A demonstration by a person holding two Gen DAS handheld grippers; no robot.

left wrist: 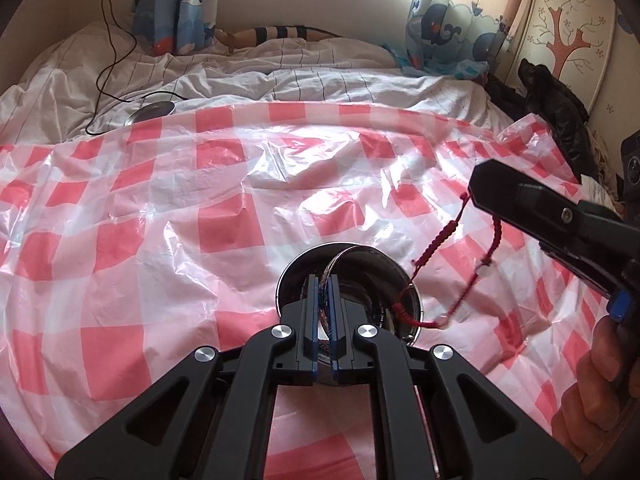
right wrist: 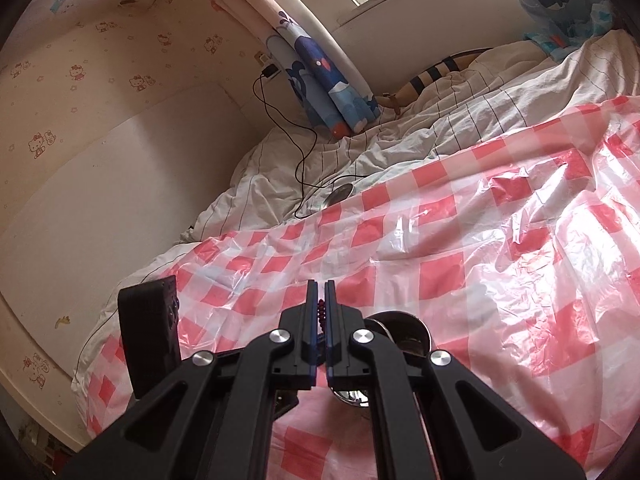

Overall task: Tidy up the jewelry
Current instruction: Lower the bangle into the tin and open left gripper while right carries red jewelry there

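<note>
A child's bedroom at home: rumpled striped duvet (left wrist: 280,76) at top, whale-print curtains (left wrist: 444,28) upper right, Hello Kitty wallpaper (right wrist: 80,76) upper left.

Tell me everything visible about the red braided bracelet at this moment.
The red braided bracelet is a thin knotted cord loop with a pale bead on one strand. The right tongs pinch its top, shut on it, so it hangs stretched. Its lower end, with a small knot, dangles at the rim of the metal bowl.
</note>
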